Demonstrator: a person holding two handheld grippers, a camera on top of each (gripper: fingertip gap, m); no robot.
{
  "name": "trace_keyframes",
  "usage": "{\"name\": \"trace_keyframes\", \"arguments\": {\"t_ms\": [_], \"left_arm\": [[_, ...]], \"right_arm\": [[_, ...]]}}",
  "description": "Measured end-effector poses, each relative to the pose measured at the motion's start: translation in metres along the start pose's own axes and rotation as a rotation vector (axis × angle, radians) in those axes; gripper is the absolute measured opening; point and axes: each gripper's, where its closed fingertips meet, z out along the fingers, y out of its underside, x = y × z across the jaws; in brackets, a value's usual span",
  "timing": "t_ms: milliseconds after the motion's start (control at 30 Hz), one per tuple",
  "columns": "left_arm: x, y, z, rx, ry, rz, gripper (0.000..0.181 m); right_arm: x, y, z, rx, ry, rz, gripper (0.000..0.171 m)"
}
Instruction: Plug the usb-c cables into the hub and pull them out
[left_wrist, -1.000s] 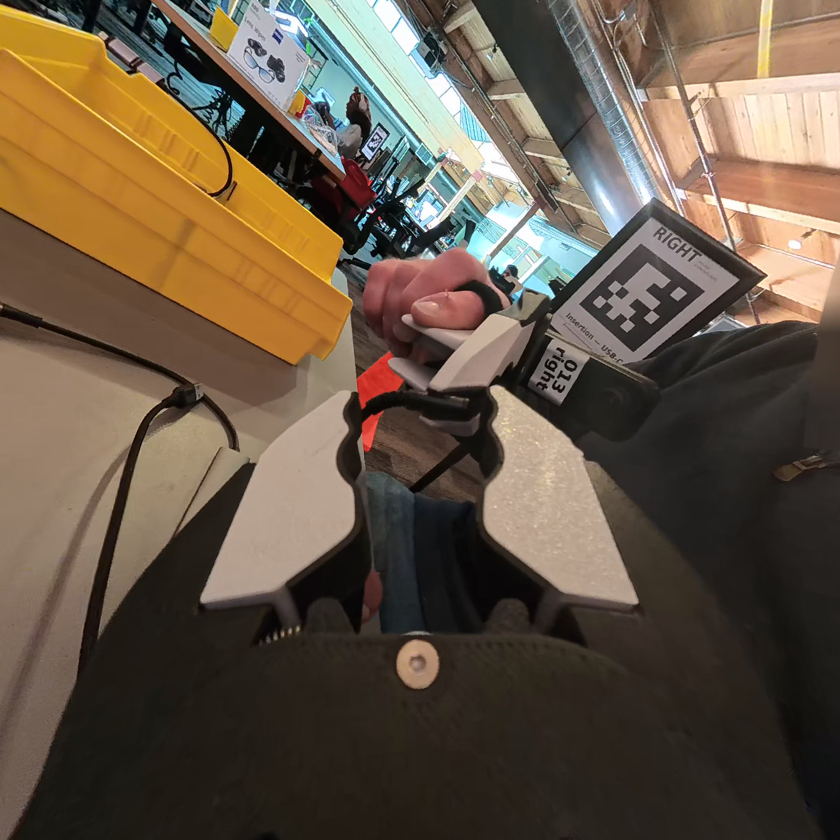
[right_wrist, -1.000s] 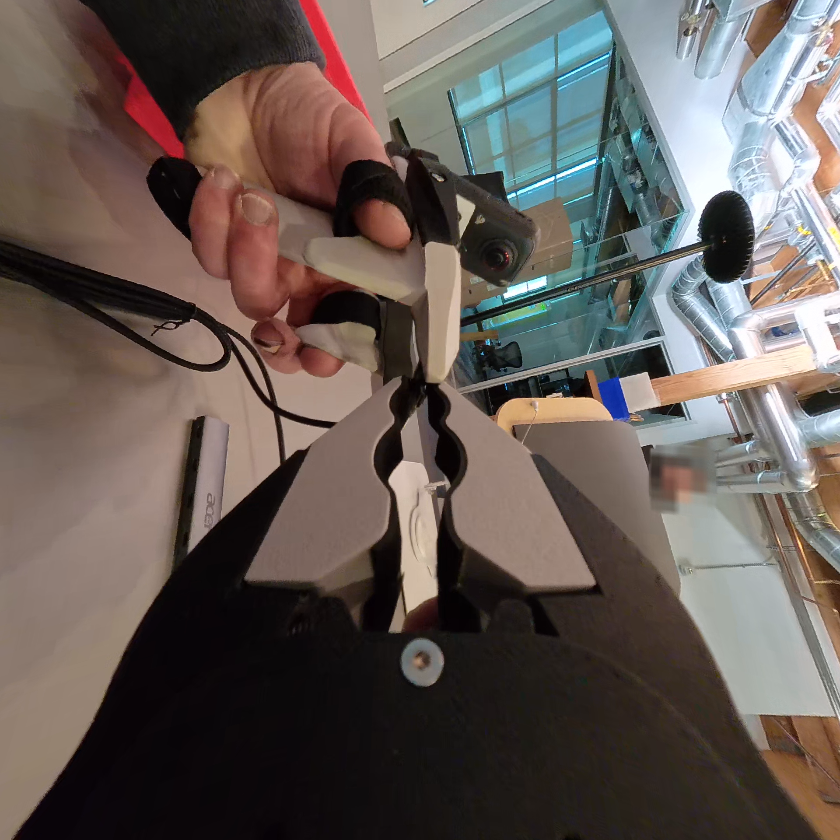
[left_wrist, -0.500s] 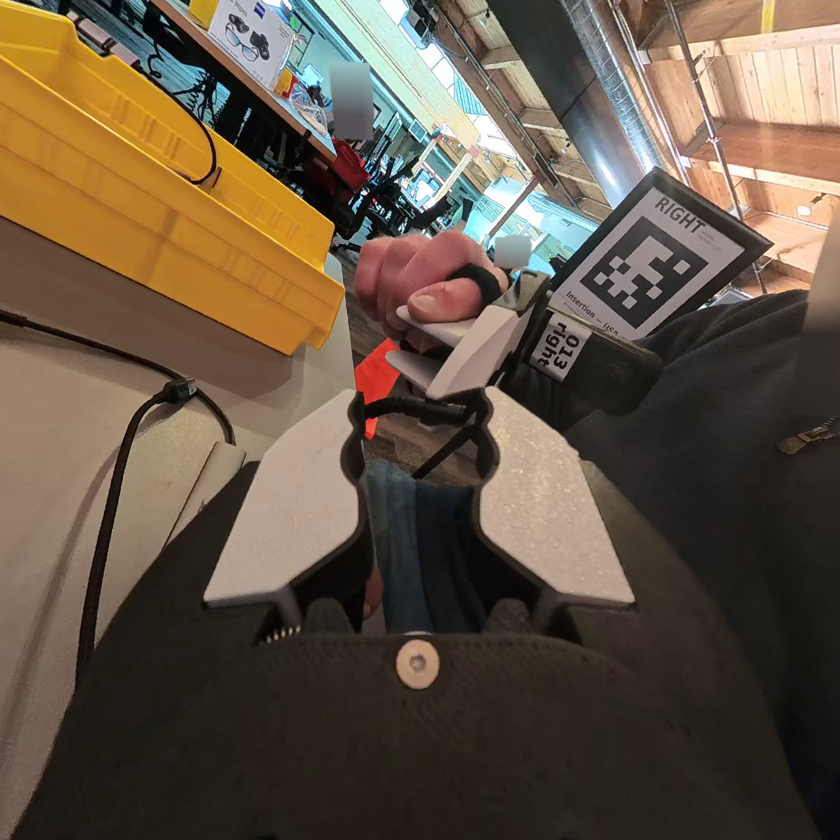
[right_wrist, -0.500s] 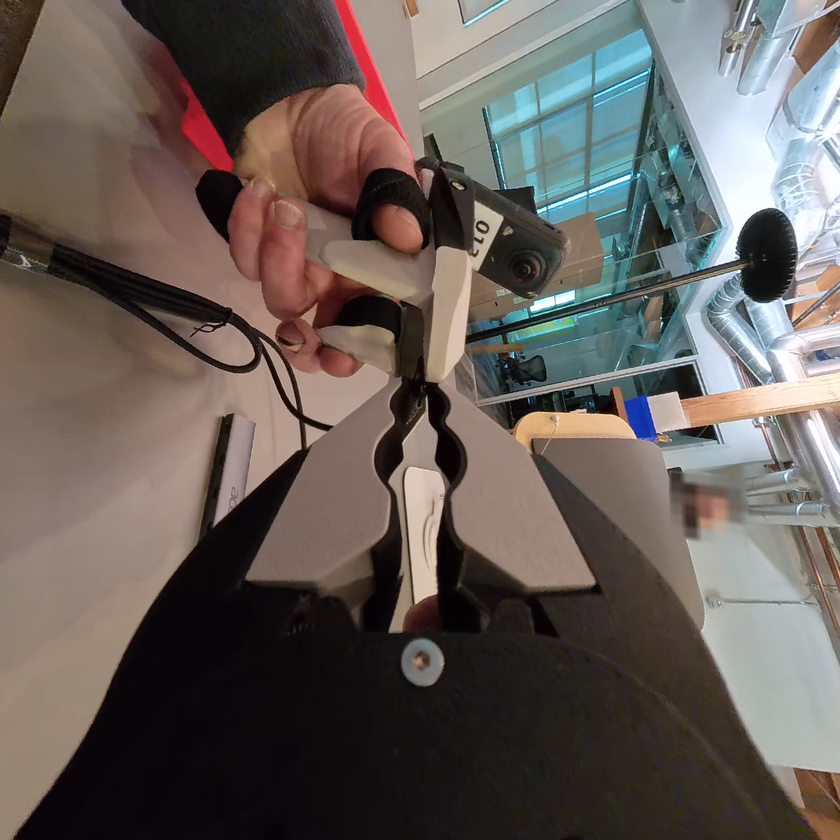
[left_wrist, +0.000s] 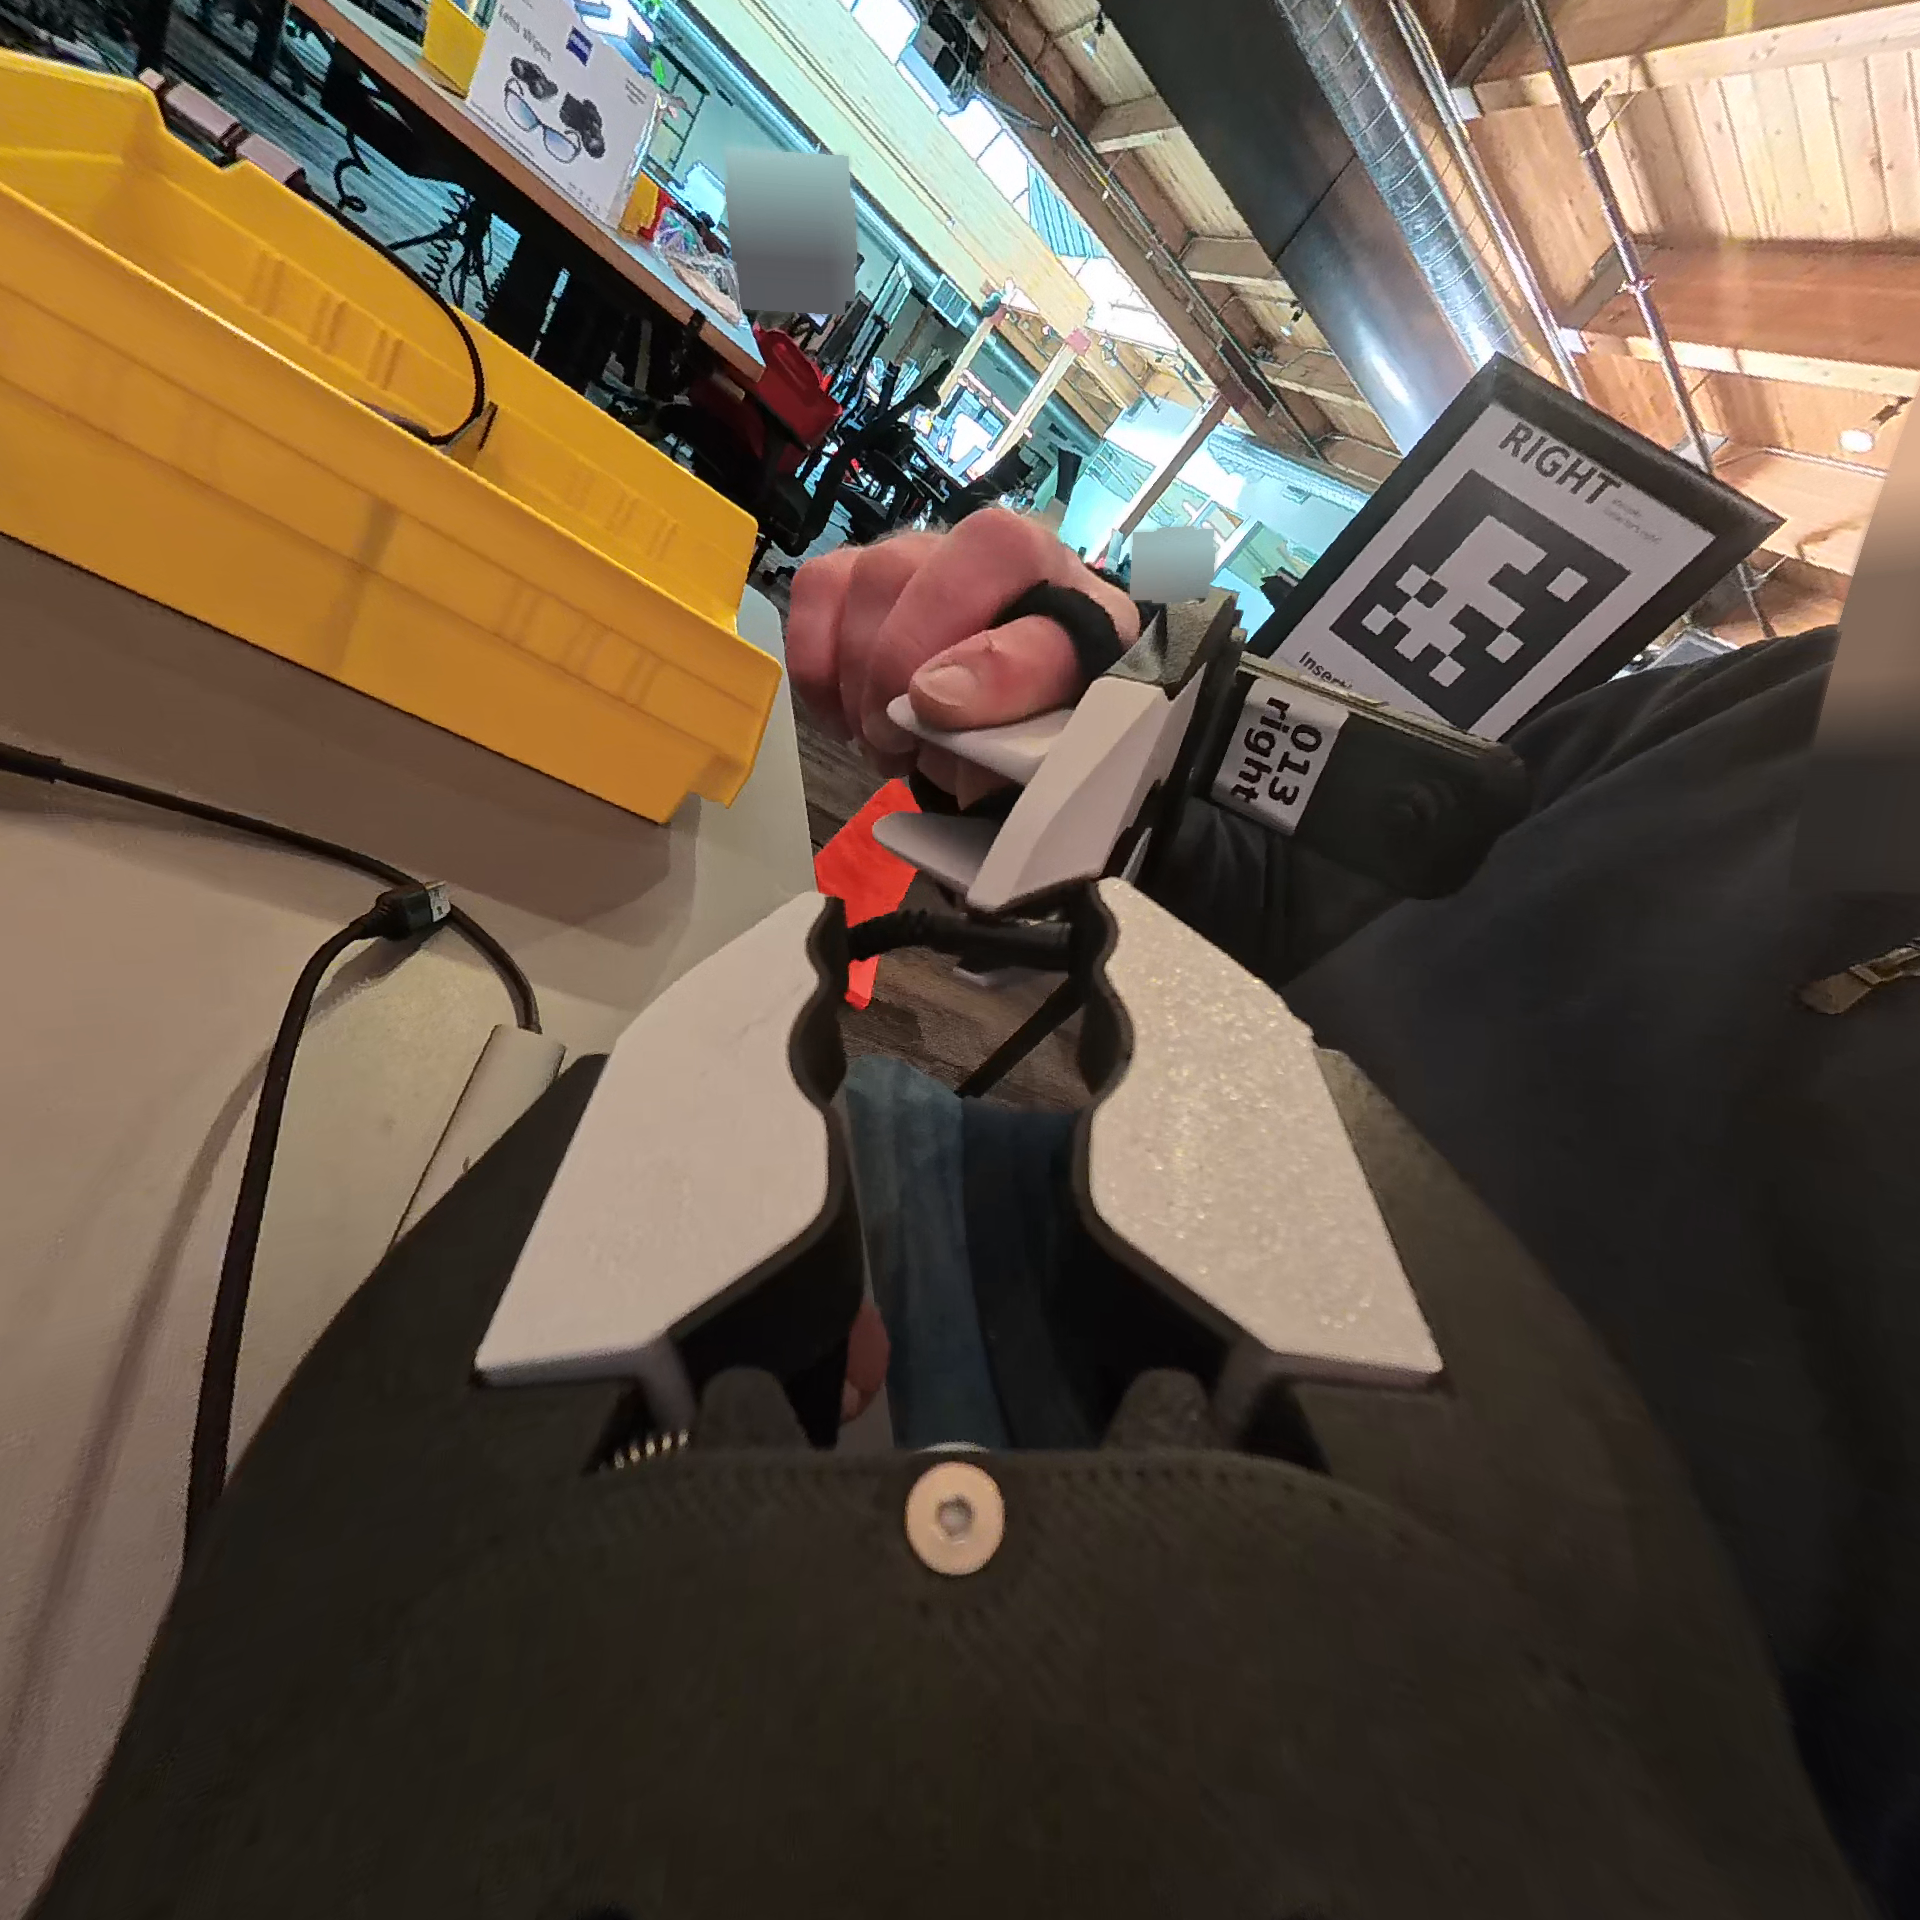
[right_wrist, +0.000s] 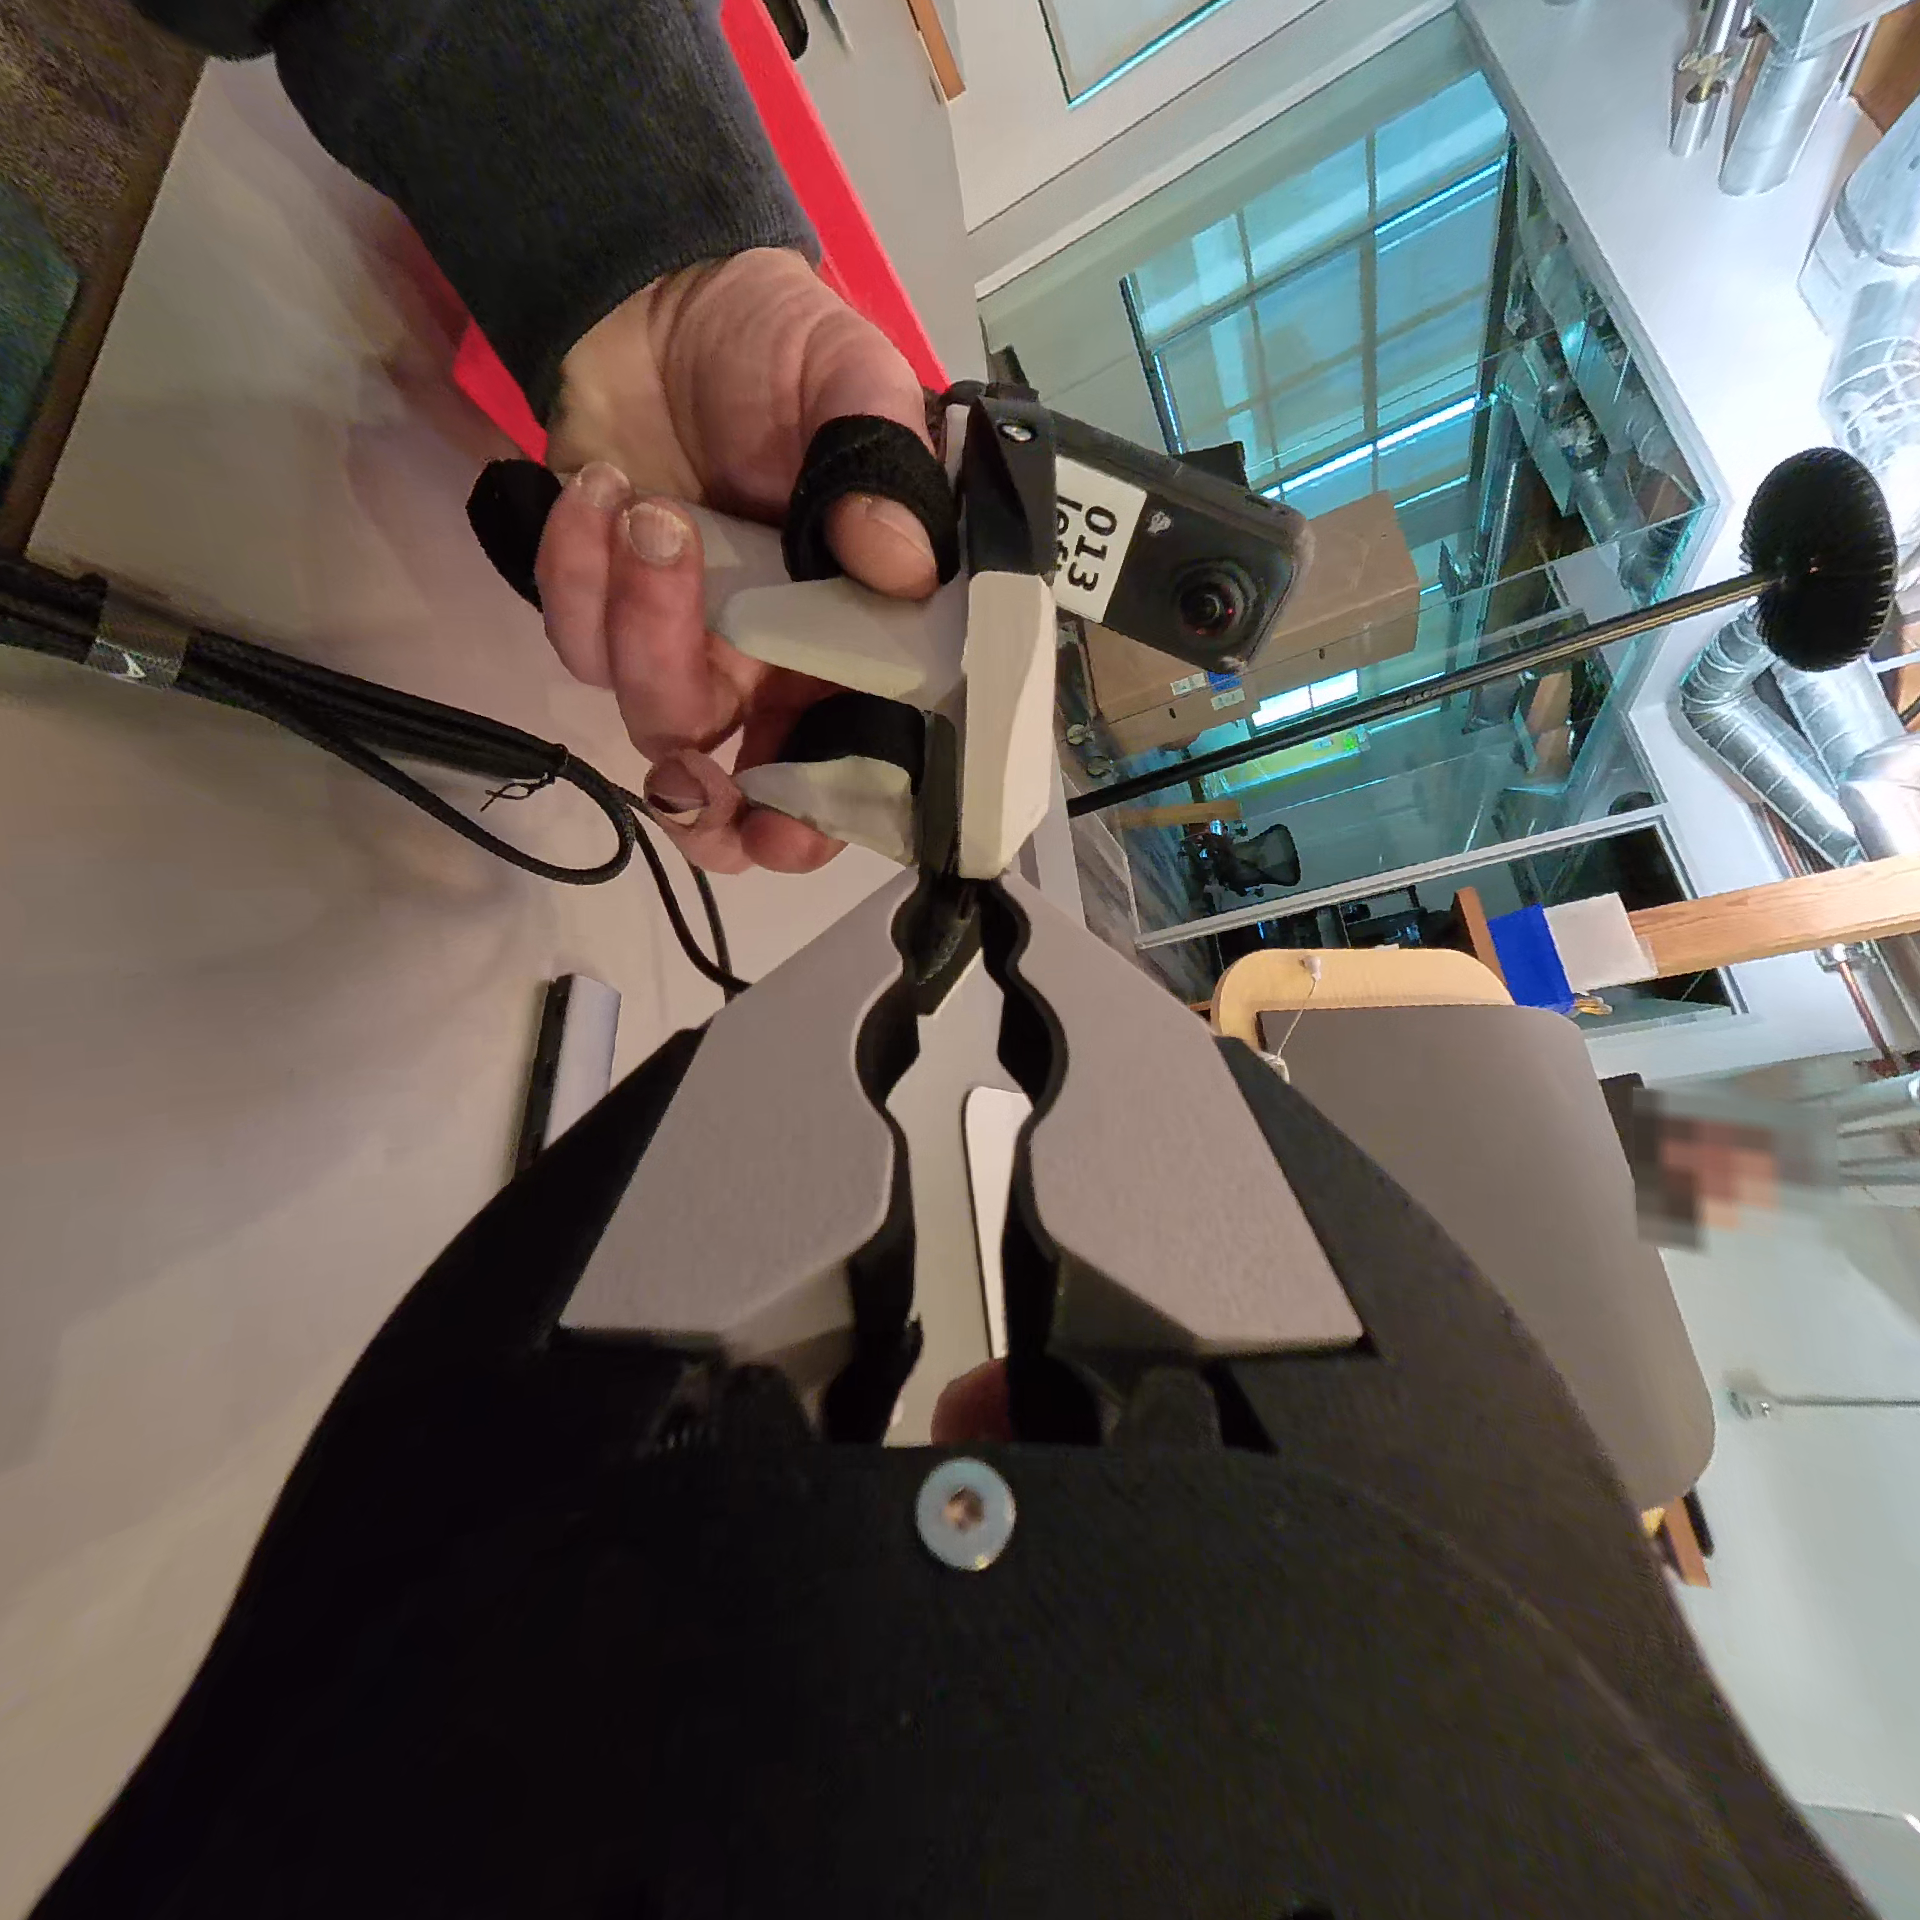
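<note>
My two grippers face each other tip to tip, a little off the edge of the white table (left_wrist: 104, 1091). My right gripper (right_wrist: 954, 935) is shut on the black plug of a usb-c cable (right_wrist: 940, 940). Its braided lead (right_wrist: 623, 842) loops back to the table. In the left wrist view my left gripper (left_wrist: 956, 940) has its jaws apart. The plug (left_wrist: 997, 935) lies across the gap at their tips, with the right gripper (left_wrist: 1049, 821) just beyond. A flat white slab with a dark edge, perhaps the hub (right_wrist: 582, 1039), lies on the table and shows in the left wrist view (left_wrist: 514, 1070).
A second black cable with a metal plug (left_wrist: 416, 906) lies on the table. Stacked yellow bins (left_wrist: 364, 499) stand behind it. A taped bundle of black cables (right_wrist: 312, 707) crosses the table. A black-and-white tag board (left_wrist: 1475, 582) stands behind the right hand. My two grippers' fingertips are within a few centimetres of each other. The hub (right_wrist: 582, 1039) is about equally far from each gripper, around 15 cm.
Both grippers stay tip to tip with the plug between them. The pair has drifted slightly, and the hand with the left gripper looms larger in the right wrist view.
</note>
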Motion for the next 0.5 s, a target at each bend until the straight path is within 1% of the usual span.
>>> {"name": "trace_keyframes", "arguments": {"t_ms": [100,333,500], "left_arm": [[0.001,-0.001,0.0,0.006,0.004,0.001,0.041],[0.0,-0.004,-0.002,0.029,-0.002,0.01,0.041],[0.0,-0.009,-0.003,0.049,-0.042,0.089,0.042]], "right_arm": [[0.0,0.001,-0.001,-0.002,-0.004,0.012,0.006],[0.005,0.009,-0.006,-0.005,0.007,0.057,0.013],[0.004,0.011,-0.01,0.01,-0.03,0.137,0.013]]}}
